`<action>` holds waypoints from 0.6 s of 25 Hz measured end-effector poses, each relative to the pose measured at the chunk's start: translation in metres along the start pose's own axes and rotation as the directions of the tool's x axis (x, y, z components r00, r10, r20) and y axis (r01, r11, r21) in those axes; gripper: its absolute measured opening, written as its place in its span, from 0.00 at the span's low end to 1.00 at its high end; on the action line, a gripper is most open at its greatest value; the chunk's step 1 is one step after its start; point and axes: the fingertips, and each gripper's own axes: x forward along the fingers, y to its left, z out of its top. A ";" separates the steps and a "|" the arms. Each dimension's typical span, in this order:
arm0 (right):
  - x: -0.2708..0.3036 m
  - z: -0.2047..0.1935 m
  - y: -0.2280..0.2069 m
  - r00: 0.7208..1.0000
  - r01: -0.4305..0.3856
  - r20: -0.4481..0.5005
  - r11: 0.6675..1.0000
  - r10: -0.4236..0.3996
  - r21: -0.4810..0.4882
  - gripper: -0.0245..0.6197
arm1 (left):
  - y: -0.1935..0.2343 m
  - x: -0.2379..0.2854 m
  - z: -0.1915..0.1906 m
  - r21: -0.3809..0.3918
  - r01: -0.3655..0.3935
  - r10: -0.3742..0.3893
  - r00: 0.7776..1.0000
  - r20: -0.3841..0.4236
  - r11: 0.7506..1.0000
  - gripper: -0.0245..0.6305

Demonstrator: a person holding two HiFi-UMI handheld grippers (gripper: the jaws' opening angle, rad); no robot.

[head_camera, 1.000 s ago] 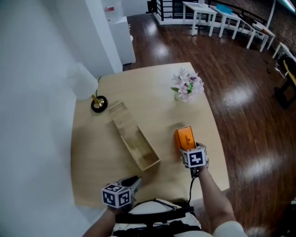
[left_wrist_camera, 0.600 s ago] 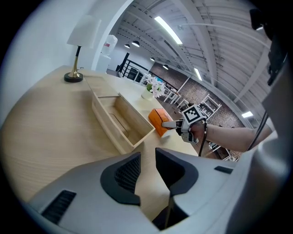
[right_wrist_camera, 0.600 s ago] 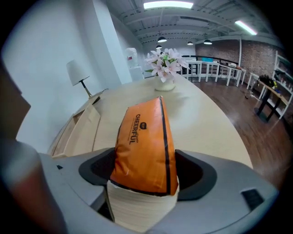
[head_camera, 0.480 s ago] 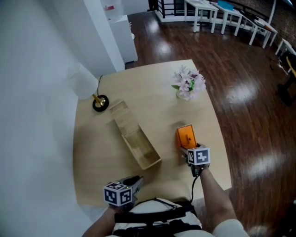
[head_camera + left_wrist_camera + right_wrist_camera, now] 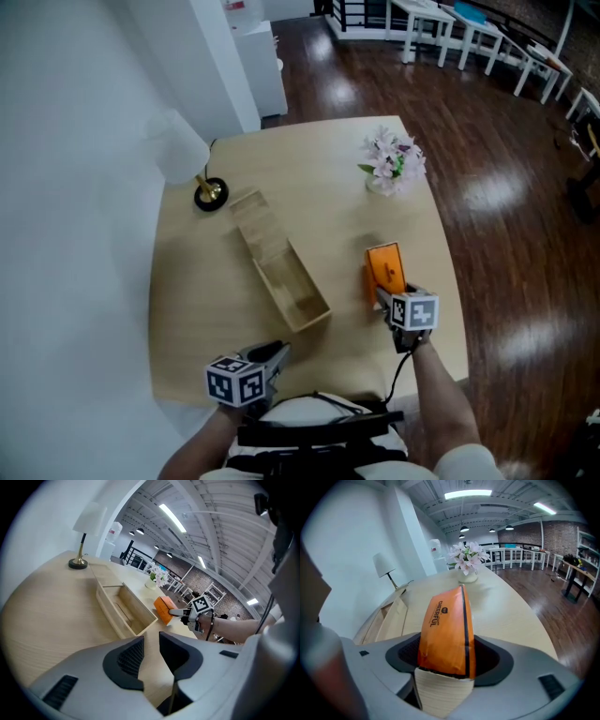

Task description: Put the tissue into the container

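Tissue pack (image 5: 384,270), orange, down on the pale wooden surface (image 5: 328,216), near the right edge. Sits just beside the long wooden container (image 5: 291,289), on its right side, not in it.

Right tongs (image 5: 384,293) around the near end of the pack, just now closing in, both pads pinching its sides. White tissue showing at the open end of the pack, closest to the tongs.

Left tongs (image 5: 151,654) low by the near edge of the surface, well apart from the pack. Spread only a little, with a thin gap and nothing in it. Aimed toward the near end of the container.

Near half of the container open on top; far half looks covered by a flat wooden piece.

At the far left corner, a lamp (image 5: 184,150) with a white shade and a round dark foot. At the far right, a small bunch of pink and white flowers (image 5: 395,159). Dark wooden floor (image 5: 506,187) past the surface.
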 end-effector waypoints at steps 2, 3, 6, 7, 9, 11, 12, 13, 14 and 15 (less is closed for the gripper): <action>-0.008 0.009 0.005 1.000 -0.008 0.022 1.000 0.008 -0.005 0.53 | 0.000 -0.004 0.004 -0.005 0.002 -0.002 1.000 0.025 1.000 0.20; -0.012 0.015 0.009 0.999 -0.013 0.035 1.000 0.014 -0.011 0.53 | 0.001 -0.006 0.006 -0.007 0.002 -0.002 0.999 0.041 1.000 0.20; -0.023 0.035 0.028 0.996 -0.038 0.080 0.999 0.041 -0.037 0.53 | 0.004 -0.015 0.016 -0.013 -0.005 0.006 0.995 0.097 1.000 0.20; -0.026 0.042 0.035 0.994 -0.049 0.096 0.998 0.054 -0.048 0.53 | 0.006 -0.018 0.019 -0.014 -0.008 0.009 0.993 0.117 1.000 0.20; -0.032 0.056 0.054 0.989 -0.074 0.124 0.995 0.082 -0.073 0.53 | 0.010 -0.026 0.026 -0.017 -0.016 0.018 0.988 0.155 1.000 0.20; -0.036 0.068 0.075 0.983 -0.099 0.144 0.990 0.113 -0.101 0.53 | 0.016 -0.035 0.032 -0.022 -0.026 0.030 0.982 0.189 0.999 0.20; -0.038 0.072 0.085 0.980 -0.110 0.151 0.987 0.127 -0.115 0.53 | 0.020 -0.039 0.035 -0.026 -0.032 0.037 0.978 0.203 0.999 0.20; -0.039 0.075 0.095 0.978 -0.121 0.156 0.984 0.141 -0.129 0.53 | 0.023 -0.044 0.037 -0.031 -0.038 0.043 0.975 0.216 0.999 0.20; -0.040 0.078 0.105 0.975 -0.132 0.159 0.981 0.154 -0.142 0.53 | 0.027 -0.048 0.038 -0.036 -0.044 0.051 0.973 0.227 0.998 0.20; -0.039 0.080 0.114 0.973 -0.143 0.159 0.978 0.167 -0.154 0.53 | 0.031 -0.052 0.039 -0.041 -0.050 0.058 0.970 0.237 0.998 0.20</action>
